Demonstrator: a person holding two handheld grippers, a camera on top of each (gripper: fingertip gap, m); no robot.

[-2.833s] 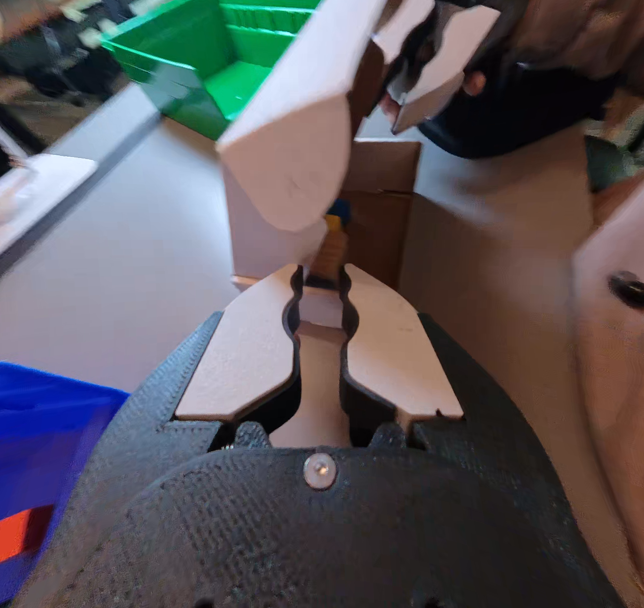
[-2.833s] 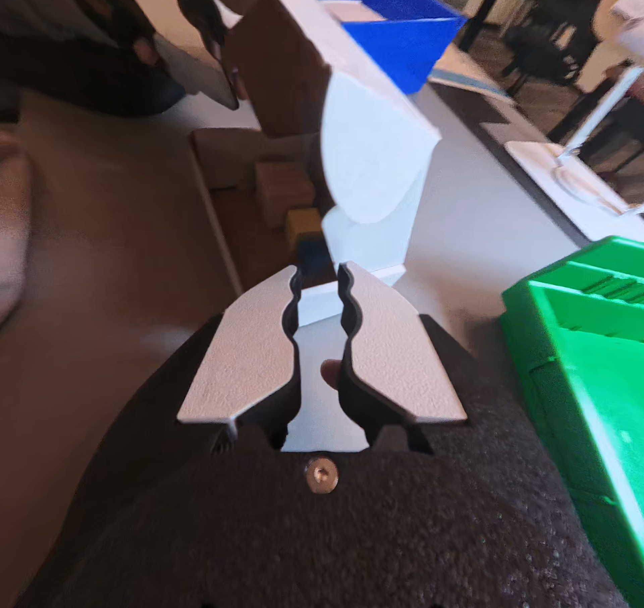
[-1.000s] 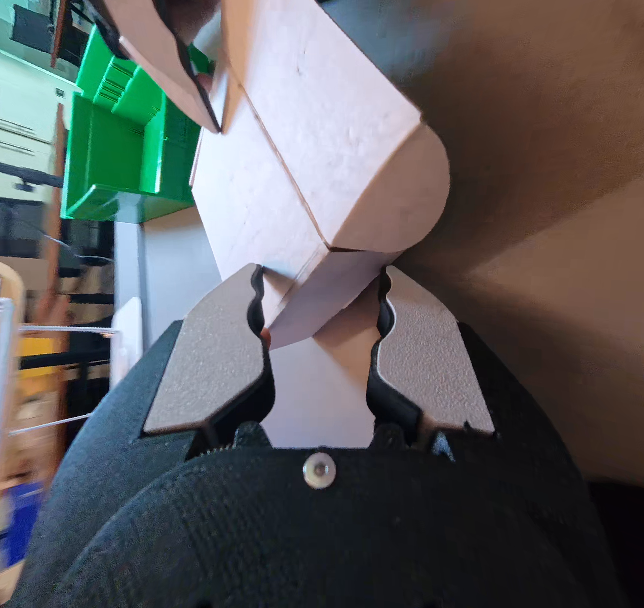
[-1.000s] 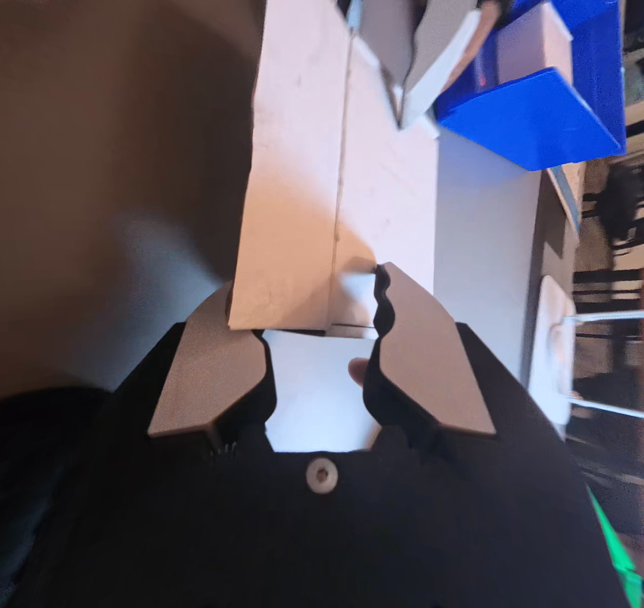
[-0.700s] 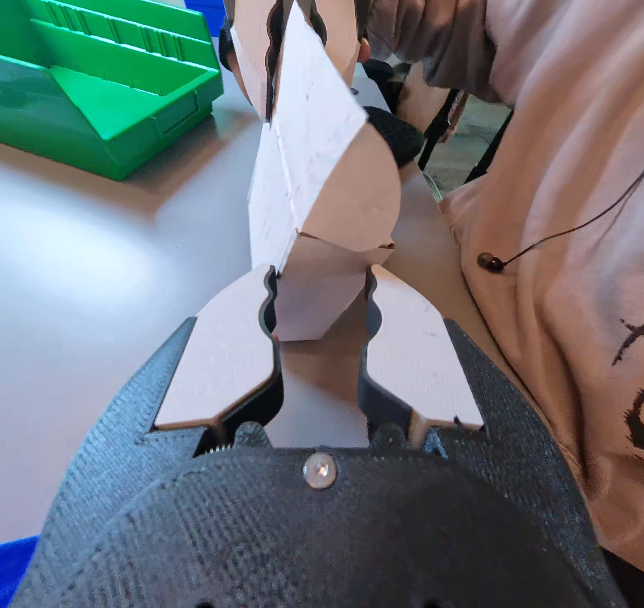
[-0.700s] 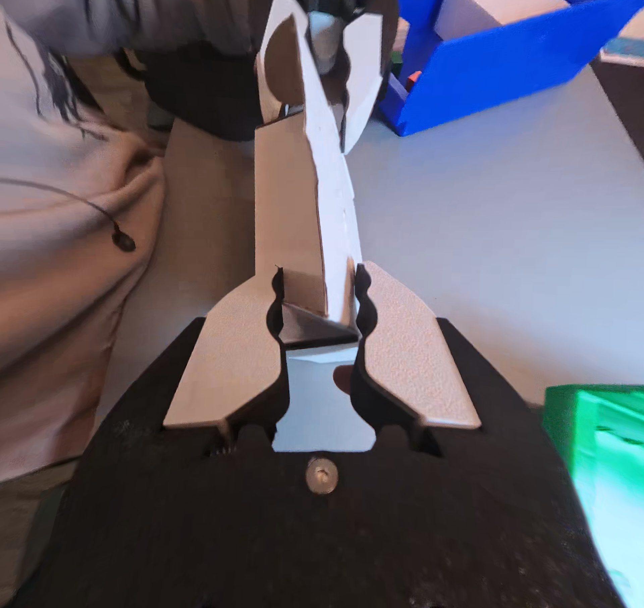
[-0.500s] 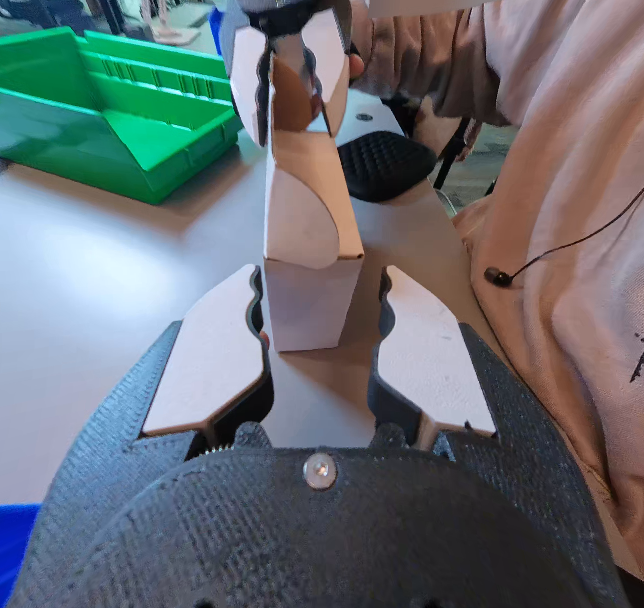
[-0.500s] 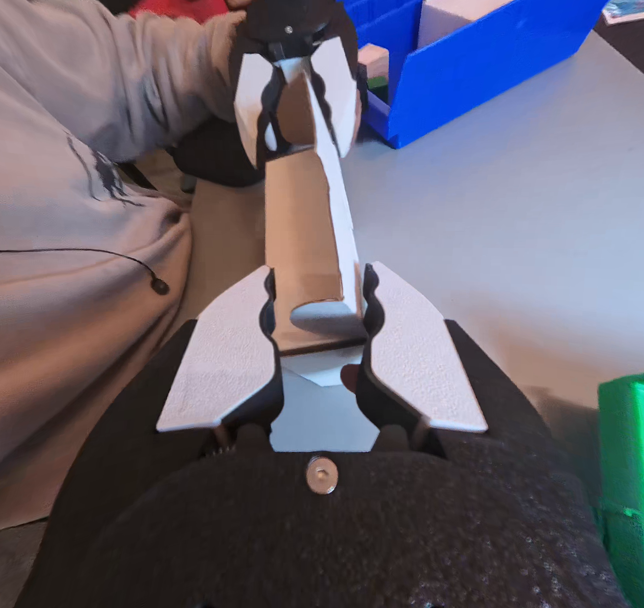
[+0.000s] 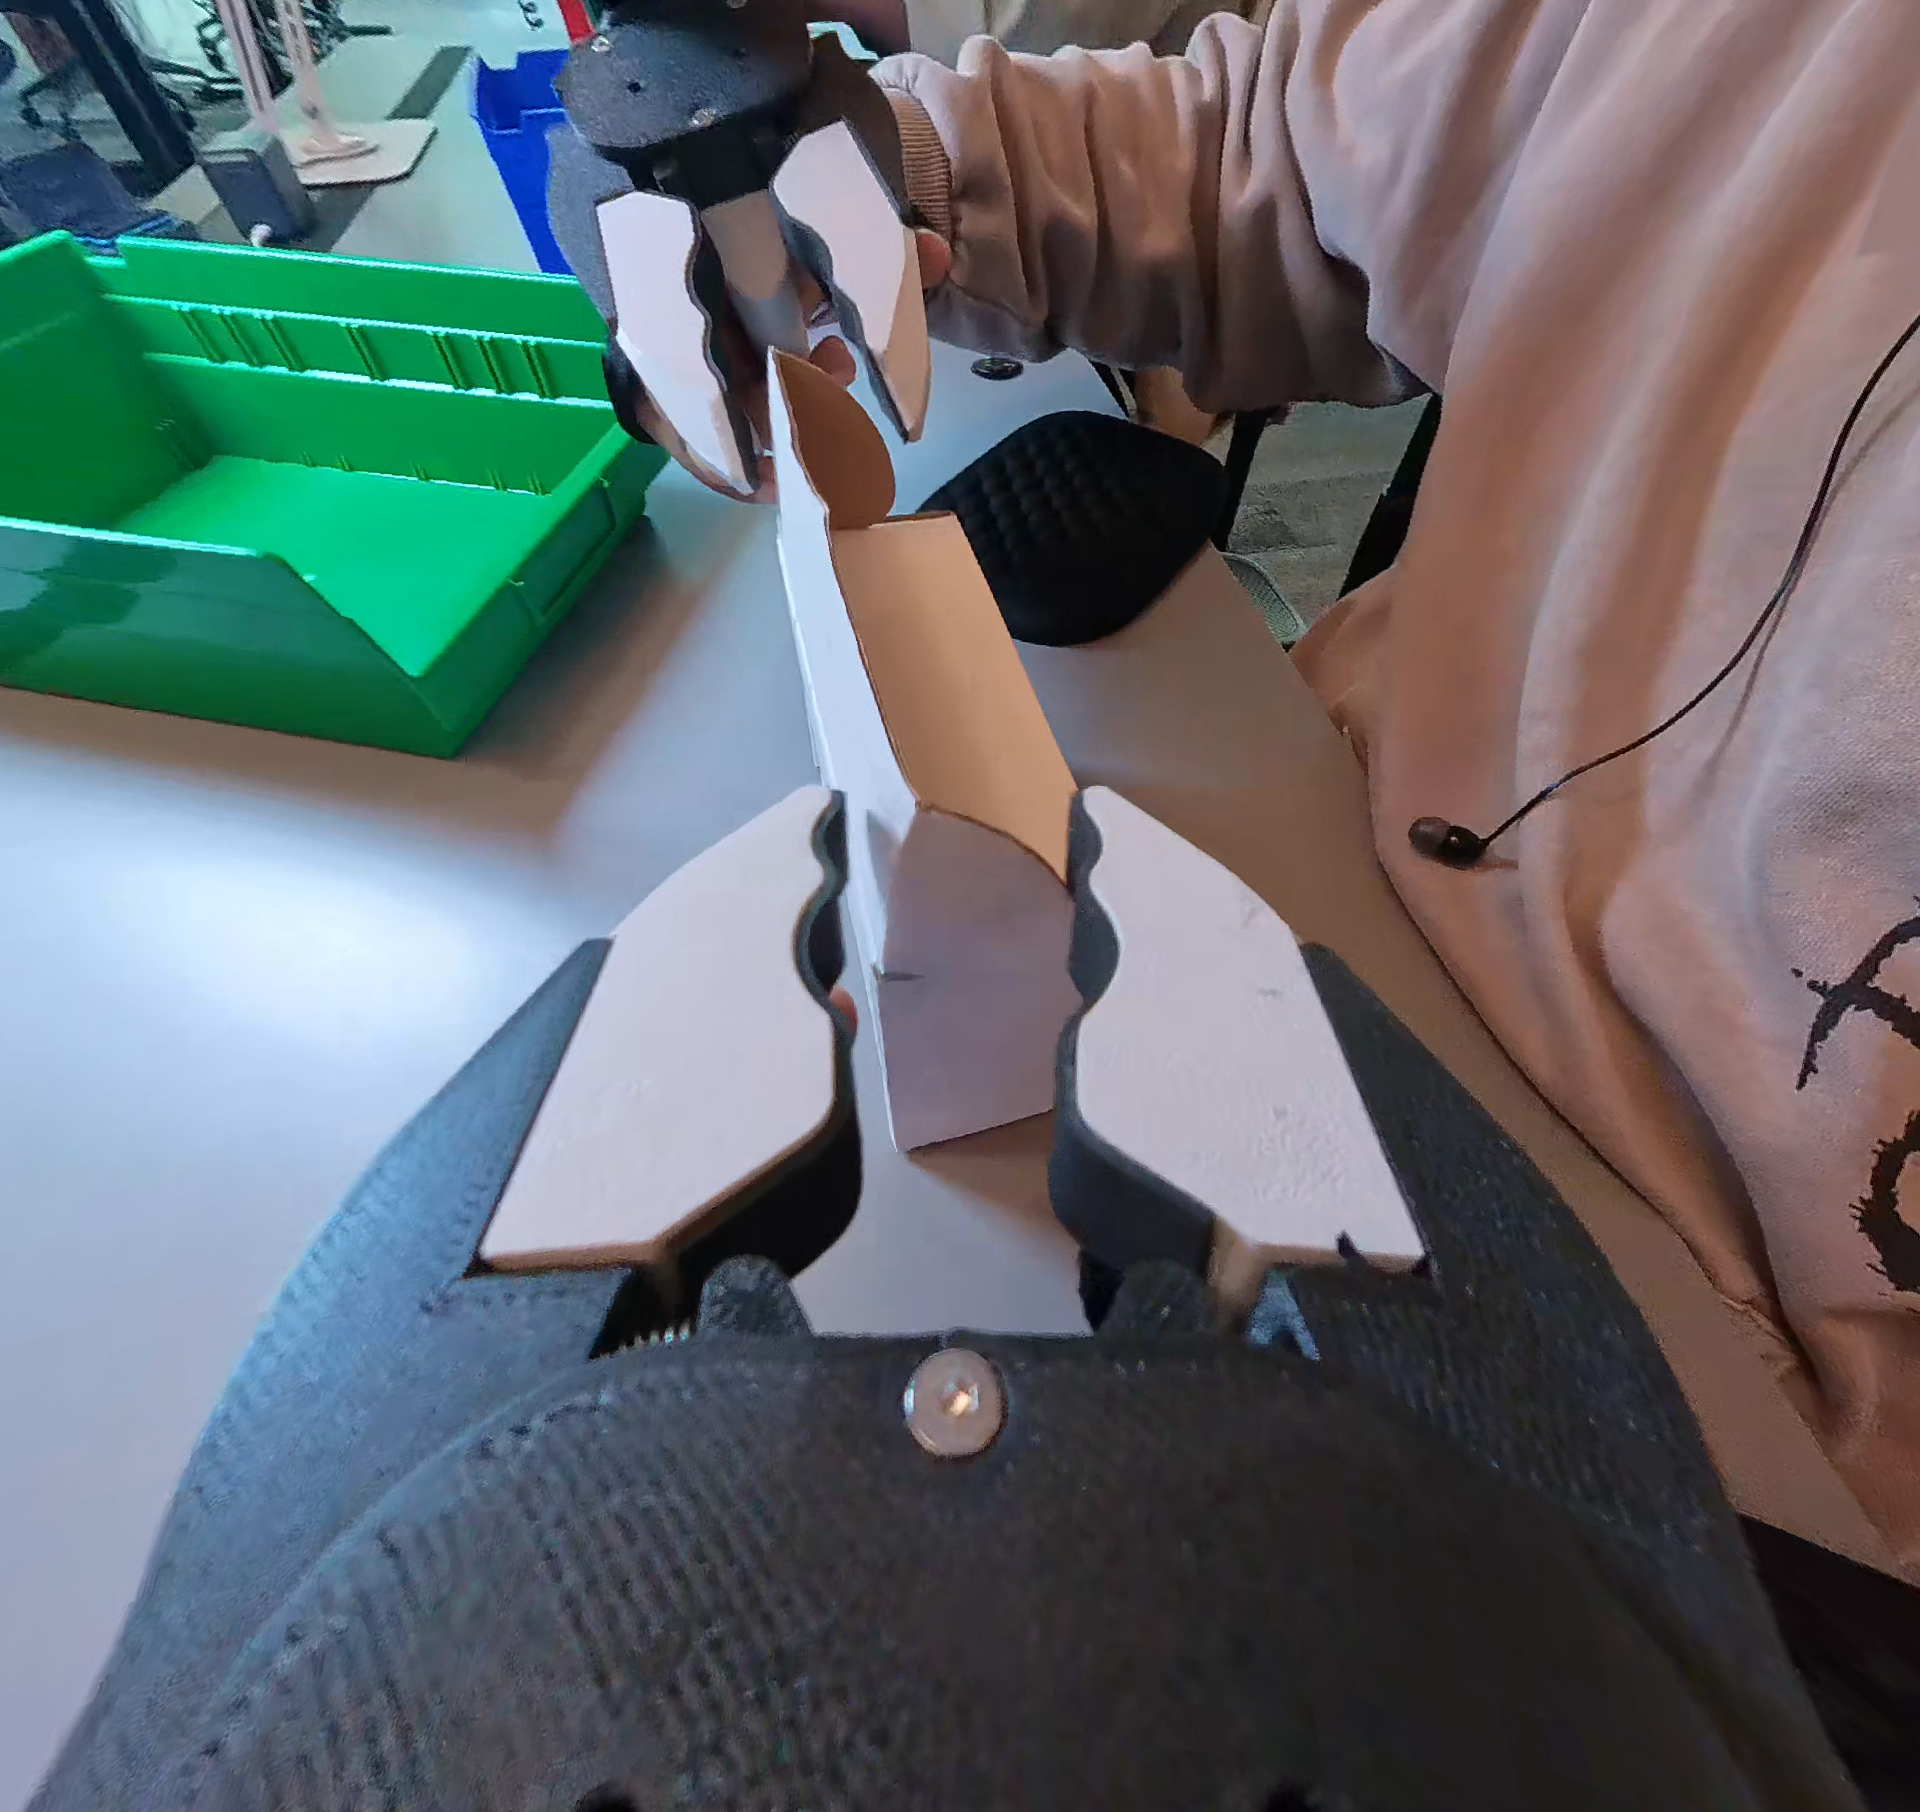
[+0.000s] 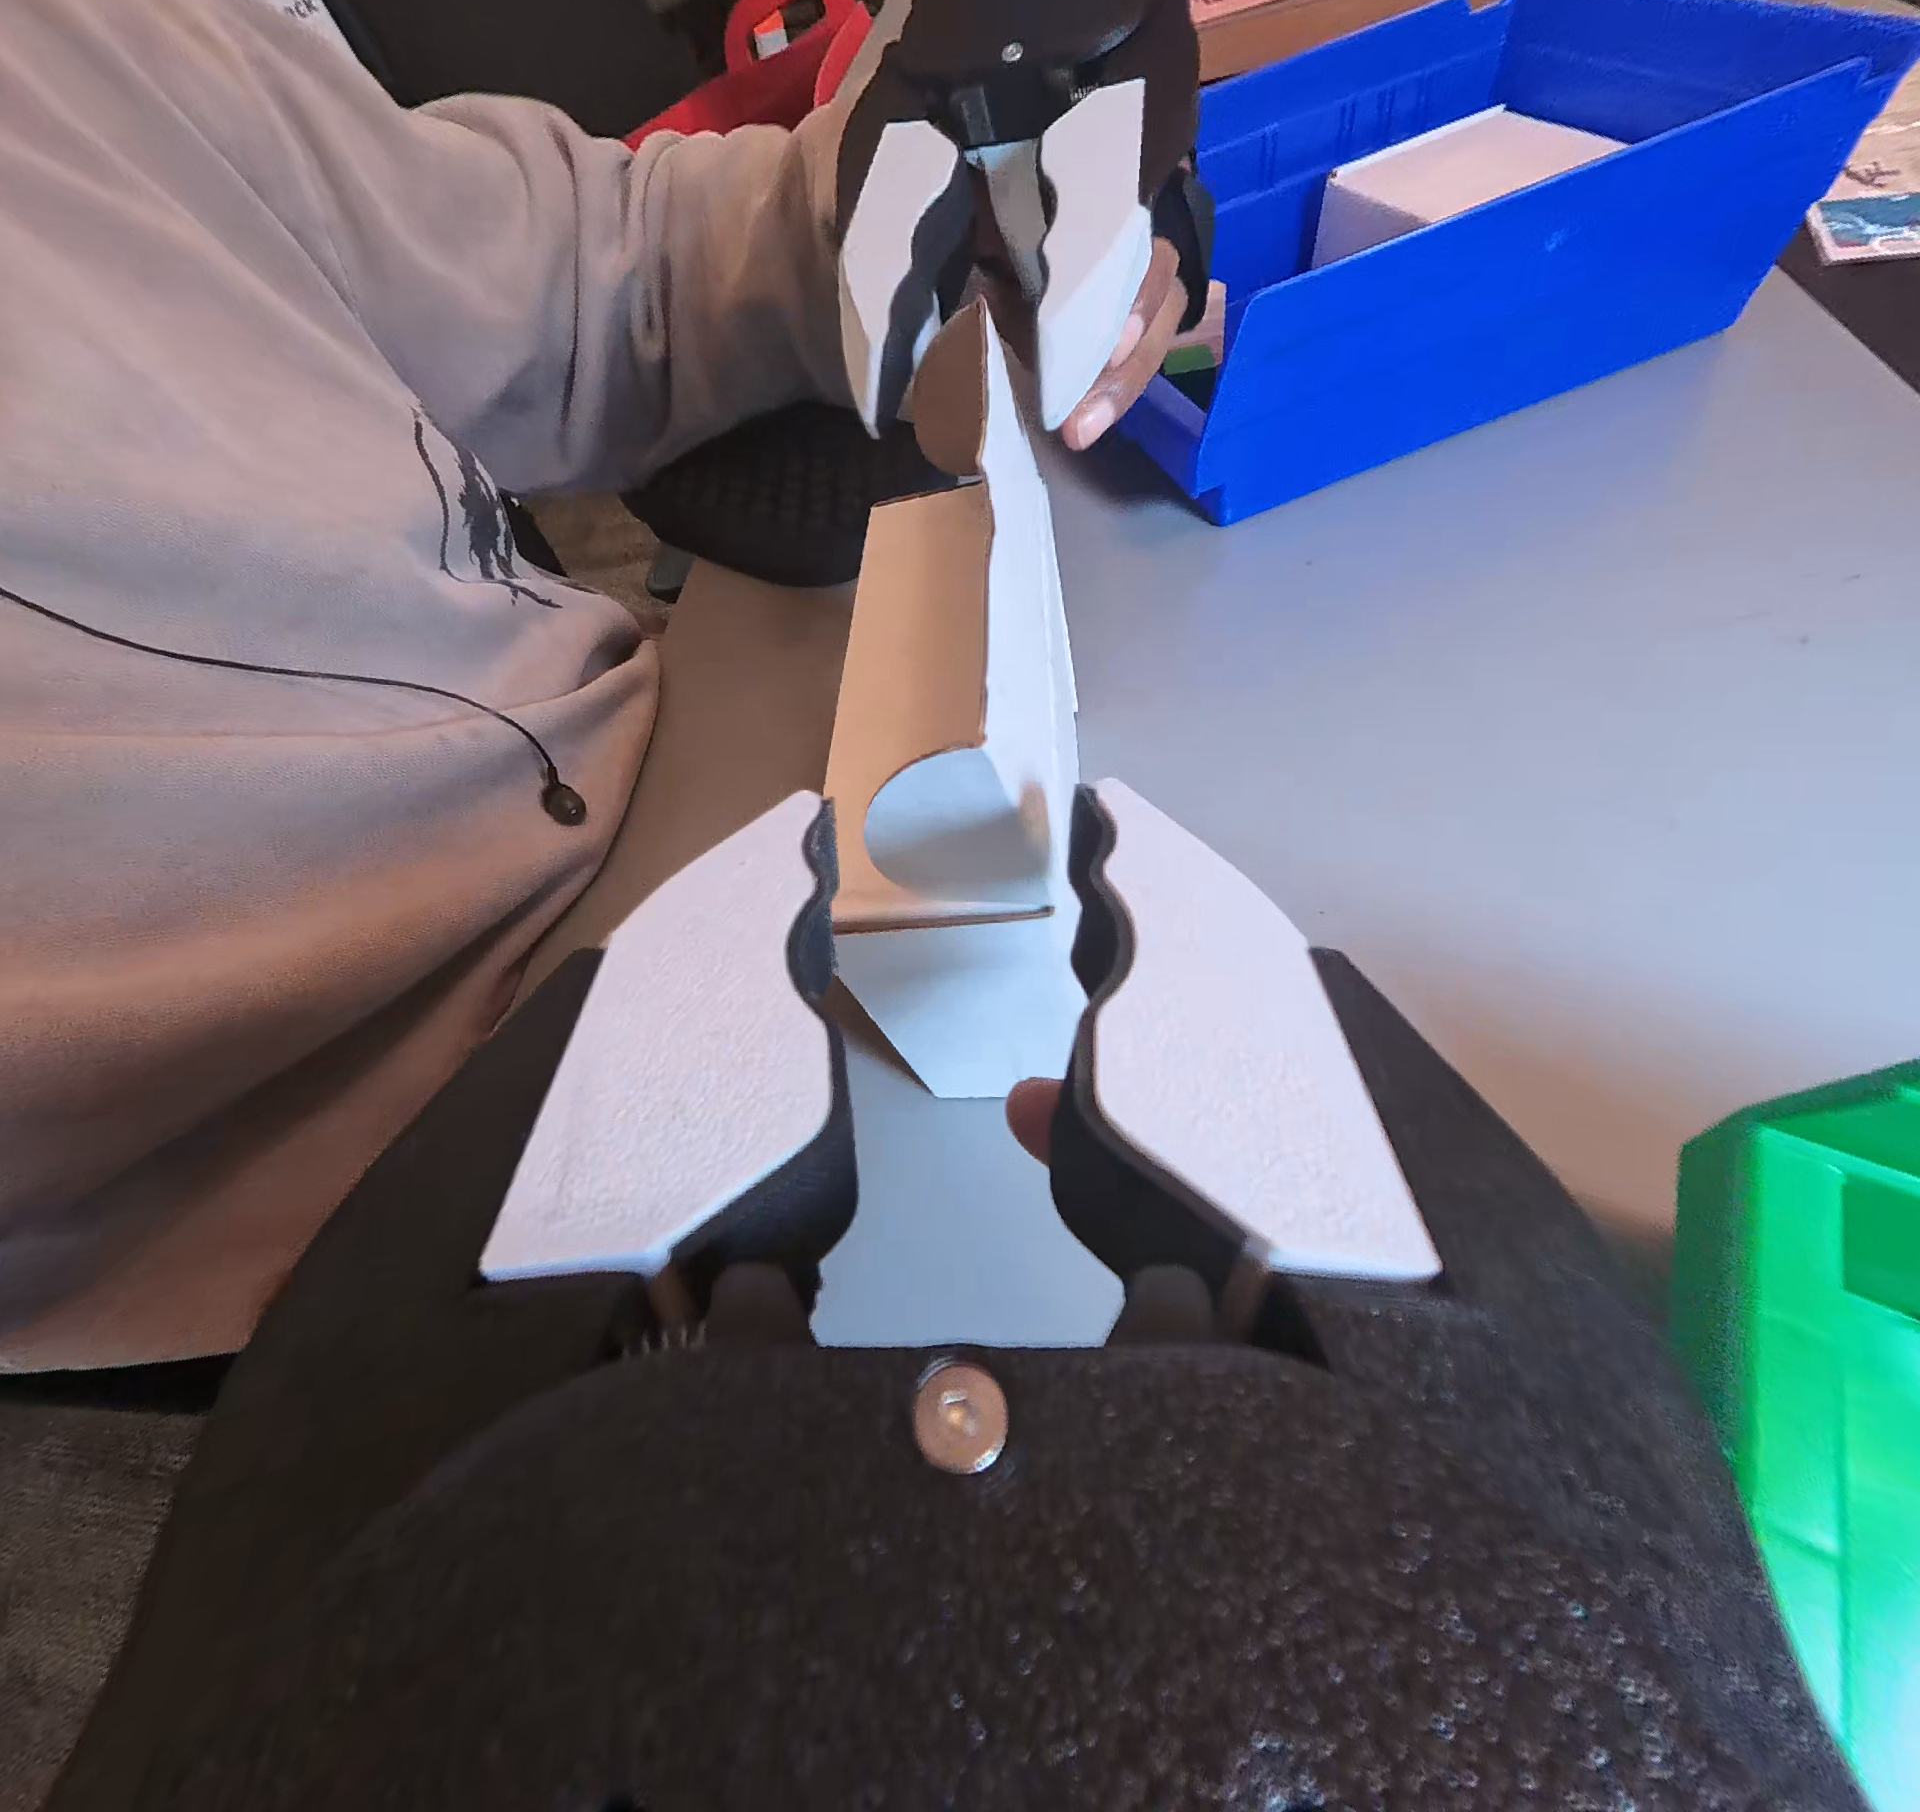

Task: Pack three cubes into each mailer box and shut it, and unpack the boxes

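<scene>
An open mailer box (image 9: 935,640), white outside and brown inside, hangs above the grey table between my two grippers. My left gripper (image 9: 956,827) is shut on its near end flaps. My right gripper (image 10: 951,817) is shut on the other end of the box (image 10: 914,640). Each gripper shows at the far end in the other's view: the right one (image 9: 800,391) in the left wrist view, the left one (image 10: 987,308) in the right wrist view. The brown inside faces the person. I see no cubes in it.
A green bin (image 9: 291,515) stands on the table (image 9: 208,931), its corner also in the right wrist view (image 10: 1818,1295). A blue bin (image 10: 1507,235) holds a white box (image 10: 1455,173). The person's sweatshirt (image 9: 1558,515) and a black chair seat (image 9: 1070,515) are close beside the box. The gap from one gripper's tips to the other's is roughly 12 cm.
Both grippers rolled from a tilted pose to level, turning the box so its brown inside shows. The left jaws, briefly apart from the box, have closed on its end.
</scene>
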